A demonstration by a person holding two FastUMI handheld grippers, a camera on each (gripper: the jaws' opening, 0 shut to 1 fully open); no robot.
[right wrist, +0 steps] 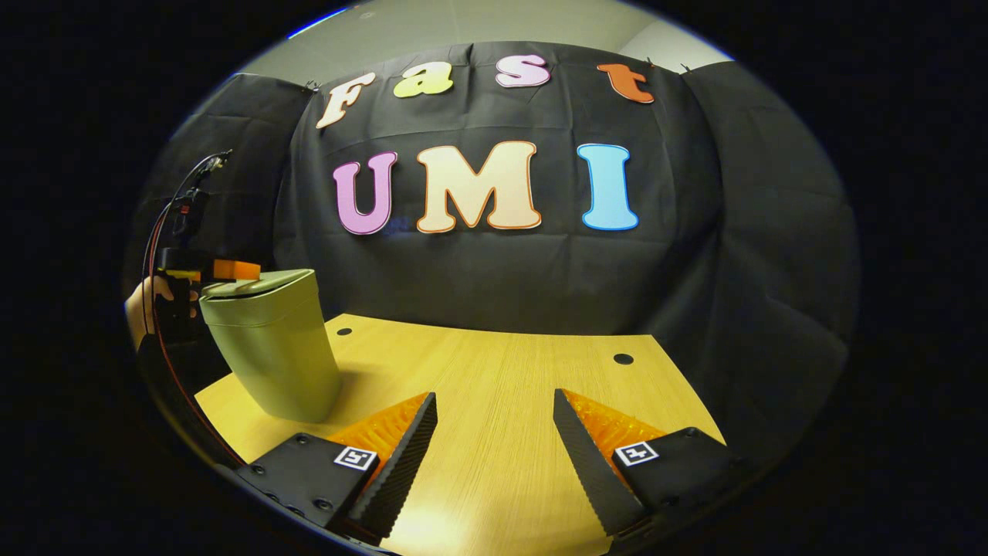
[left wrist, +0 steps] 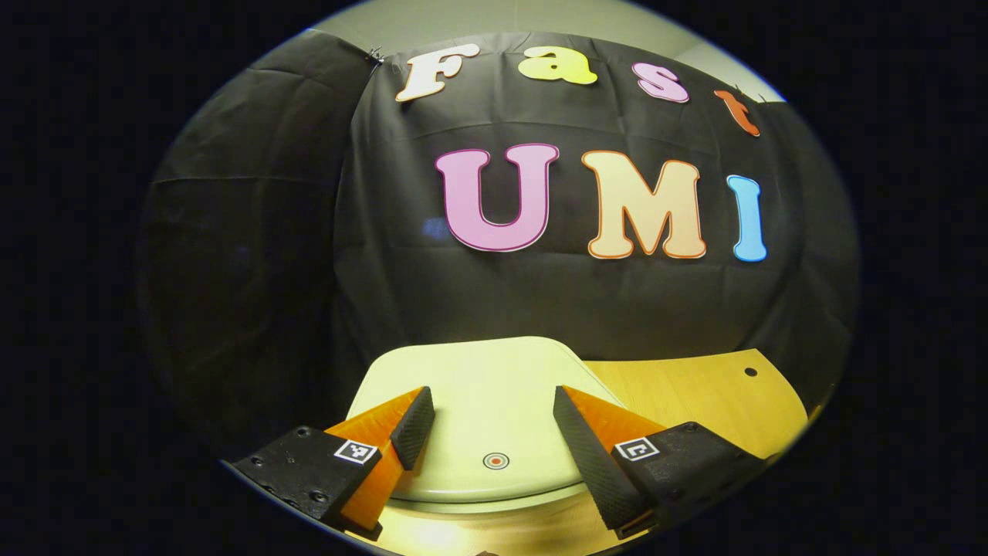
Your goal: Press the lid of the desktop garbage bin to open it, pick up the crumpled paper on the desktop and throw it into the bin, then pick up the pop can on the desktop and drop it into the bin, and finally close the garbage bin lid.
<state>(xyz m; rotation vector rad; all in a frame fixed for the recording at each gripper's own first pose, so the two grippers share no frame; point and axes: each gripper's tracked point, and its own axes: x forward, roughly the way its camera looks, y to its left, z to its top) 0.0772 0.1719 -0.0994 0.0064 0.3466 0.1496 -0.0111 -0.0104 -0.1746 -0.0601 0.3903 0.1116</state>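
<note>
**Over the bin lid: press step or closing step**

At the bottom of the left gripper view, my left gripper [left wrist: 494,432] sits with its fingers spread wide and nothing between them. Directly beyond it lies the pale green lid [left wrist: 478,386] of the garbage bin [left wrist: 494,494], apparently down and flat, a small ring mark [left wrist: 495,461] near its front edge. Wooden table [left wrist: 695,401] shows lower right.

In the lower part of the right gripper view, the right gripper [right wrist: 494,444] is equally wide open and empty, hovering over bare tabletop. At left of that frame the bin stands upright, lid seemingly shut, the left gripper poised at its top, a hand [right wrist: 143,297] behind.

Judgement: paper and can are not sighted, so I cannot tell whether this is the opening press or the final closing. Next move: lower the left fingers onto the lid.
</note>
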